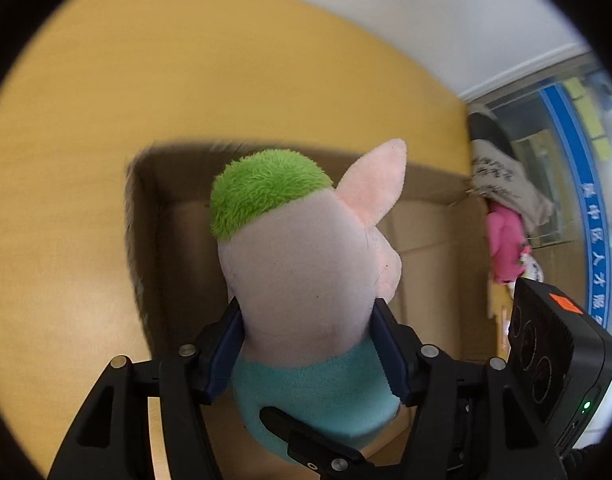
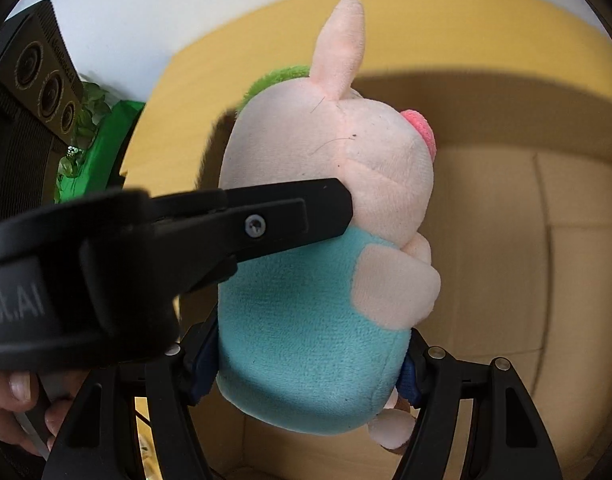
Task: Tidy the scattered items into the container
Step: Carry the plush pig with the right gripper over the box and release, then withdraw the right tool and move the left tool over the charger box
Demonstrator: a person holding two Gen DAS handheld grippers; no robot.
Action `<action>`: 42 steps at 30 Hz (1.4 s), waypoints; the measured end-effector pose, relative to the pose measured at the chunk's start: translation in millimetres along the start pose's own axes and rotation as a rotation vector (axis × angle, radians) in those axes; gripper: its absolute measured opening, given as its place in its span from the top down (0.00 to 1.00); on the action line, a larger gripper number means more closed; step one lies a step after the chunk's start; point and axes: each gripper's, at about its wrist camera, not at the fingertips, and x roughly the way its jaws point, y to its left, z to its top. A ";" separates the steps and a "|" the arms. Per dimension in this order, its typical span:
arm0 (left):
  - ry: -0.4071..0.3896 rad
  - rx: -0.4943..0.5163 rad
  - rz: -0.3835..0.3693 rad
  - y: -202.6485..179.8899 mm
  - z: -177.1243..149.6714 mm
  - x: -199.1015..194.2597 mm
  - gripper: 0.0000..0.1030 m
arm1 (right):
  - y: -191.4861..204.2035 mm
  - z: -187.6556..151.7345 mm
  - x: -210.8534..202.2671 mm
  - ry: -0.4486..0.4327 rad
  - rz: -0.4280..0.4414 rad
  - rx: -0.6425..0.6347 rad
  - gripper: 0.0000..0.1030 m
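Both tongs are clamping the same plush pig (image 2: 326, 272) right now. The right tongs (image 2: 310, 376) are squeezing its teal belly, and the left tongs (image 1: 308, 344) are pinching it up around the neck, just under the head. The toy is hanging upright in the air over the open cardboard box (image 1: 430, 236), which is sitting on the yellow table (image 1: 146, 80).

What's worrying me: two grips on one soft toy. If one side is letting go late, the pig is probably getting yanked sideways and could be catching the box wall or flopping over the rim onto the table. That tall ear isn't helping either.

Further back, past the box, a pink toy (image 1: 504, 240) is lying off to the side.
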 end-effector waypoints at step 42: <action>-0.530 -0.035 0.426 -147.9 -285.7 -201.1 0.43 | -59.3 -215.6 -287.9 -0.325 -0.096 -0.205 0.73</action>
